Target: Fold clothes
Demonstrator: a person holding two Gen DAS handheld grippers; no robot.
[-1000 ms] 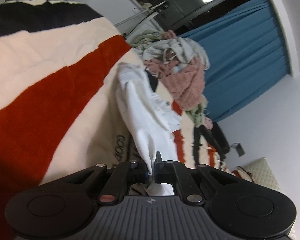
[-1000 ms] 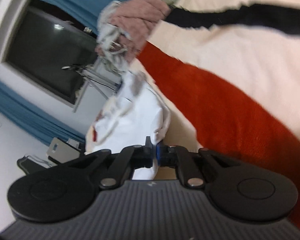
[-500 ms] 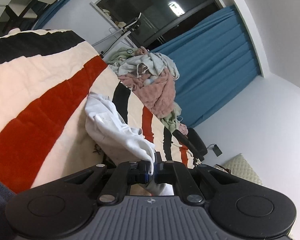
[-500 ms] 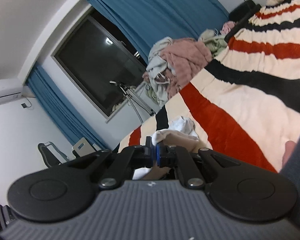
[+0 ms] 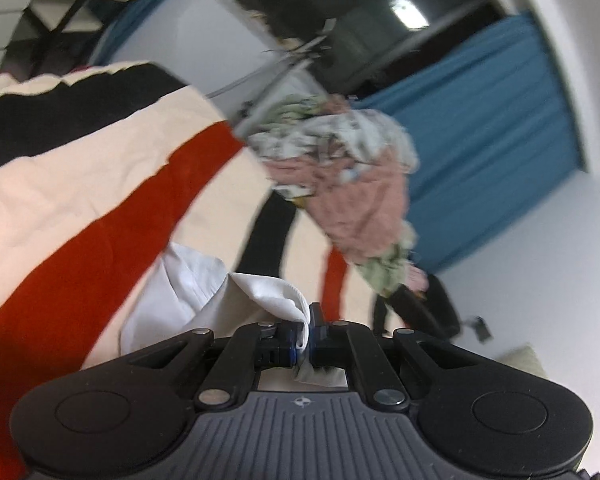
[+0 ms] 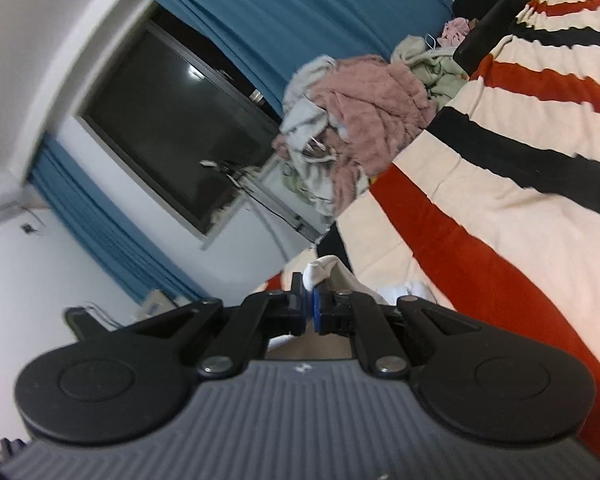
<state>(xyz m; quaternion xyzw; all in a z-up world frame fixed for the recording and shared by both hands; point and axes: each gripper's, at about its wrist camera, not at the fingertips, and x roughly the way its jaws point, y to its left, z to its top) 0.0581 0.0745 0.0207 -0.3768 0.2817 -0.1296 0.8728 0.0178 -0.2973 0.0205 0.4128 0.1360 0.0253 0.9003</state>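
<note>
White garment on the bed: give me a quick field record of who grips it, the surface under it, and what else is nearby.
left tool: shut on the white garment, pinching an edge
right tool: shut on the same garment
garment state: bunched, partly lifted, not yet folded
surface: striped blanket, cream, red and black
clothes pile: far end of the bed, pink on top, apart from the garment
backdrop: blue curtain, dark window

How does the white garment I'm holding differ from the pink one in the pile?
The white garment is smooth and thin; the pink one looks fuzzy and thick. The white garment is pinched in the left tool and right tool; the pink one lies untouched, tangled among other clothes in the pile. Both are unfolded, and both rest on the striped blanket.
</note>
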